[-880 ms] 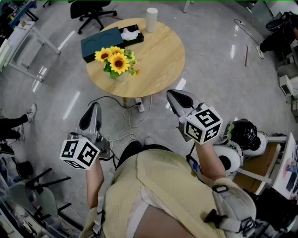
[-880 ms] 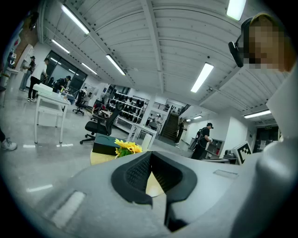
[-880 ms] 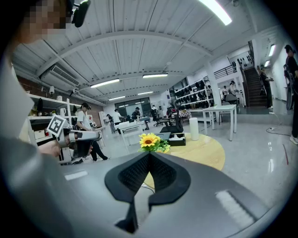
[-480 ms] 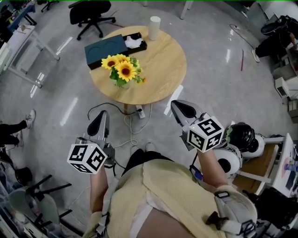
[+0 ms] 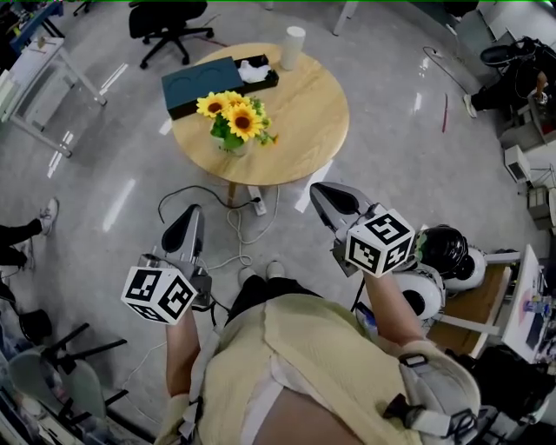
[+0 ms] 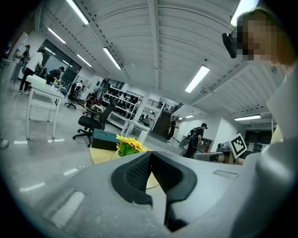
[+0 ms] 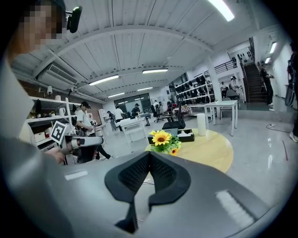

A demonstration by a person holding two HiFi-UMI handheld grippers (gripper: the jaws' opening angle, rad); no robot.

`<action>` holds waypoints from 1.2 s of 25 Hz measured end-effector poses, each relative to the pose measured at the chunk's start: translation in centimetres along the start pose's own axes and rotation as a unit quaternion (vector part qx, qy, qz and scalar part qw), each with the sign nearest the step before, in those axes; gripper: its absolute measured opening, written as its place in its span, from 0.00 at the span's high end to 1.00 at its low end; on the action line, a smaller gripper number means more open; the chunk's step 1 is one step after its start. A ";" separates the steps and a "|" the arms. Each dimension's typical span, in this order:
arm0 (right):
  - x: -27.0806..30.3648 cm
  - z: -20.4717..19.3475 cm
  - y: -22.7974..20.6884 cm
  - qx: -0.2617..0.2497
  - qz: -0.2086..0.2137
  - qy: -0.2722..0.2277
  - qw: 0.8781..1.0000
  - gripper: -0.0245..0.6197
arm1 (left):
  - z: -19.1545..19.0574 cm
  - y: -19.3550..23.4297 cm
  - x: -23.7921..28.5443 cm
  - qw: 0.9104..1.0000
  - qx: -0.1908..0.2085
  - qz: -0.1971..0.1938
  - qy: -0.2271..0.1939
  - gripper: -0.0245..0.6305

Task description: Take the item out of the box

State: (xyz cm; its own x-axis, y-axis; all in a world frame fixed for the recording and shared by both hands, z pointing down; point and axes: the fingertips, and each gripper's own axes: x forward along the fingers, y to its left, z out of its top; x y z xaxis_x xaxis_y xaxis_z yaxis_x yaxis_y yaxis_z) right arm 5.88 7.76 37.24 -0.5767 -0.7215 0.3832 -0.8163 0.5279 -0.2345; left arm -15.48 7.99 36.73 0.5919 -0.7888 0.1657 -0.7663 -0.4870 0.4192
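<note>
A dark teal box lies at the far left of a round wooden table, with a white item in its open black part. Both grippers hang over the floor, short of the table's near edge and well away from the box. My left gripper is shut and empty; so is my right gripper. In the left gripper view the shut jaws point toward the box. The right gripper view shows its pads pressed together below the box.
A bunch of sunflowers stands on the table in front of the box, and a white cylinder stands behind it. Cables and a power strip lie on the floor under the table. An office chair is beyond; equipment sits at my right.
The table and box have slid a little in the head view as the person shifted. Both grippers stay shut and empty, the left one now a bit further right.
</note>
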 end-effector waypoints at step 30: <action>7.3 2.5 0.0 -0.021 0.009 -0.009 1.000 0.76 | -0.9 4.9 0.1 0.995 0.084 0.038 0.043 0.96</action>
State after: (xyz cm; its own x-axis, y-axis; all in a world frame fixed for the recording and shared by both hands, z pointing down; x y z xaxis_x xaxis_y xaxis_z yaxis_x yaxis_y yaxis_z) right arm 1.57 1.35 37.84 -0.5923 -0.7194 0.3628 -0.8038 0.5588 -0.2041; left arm -18.99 5.89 39.66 0.5450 -0.7942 0.2688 -0.8358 -0.4894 0.2487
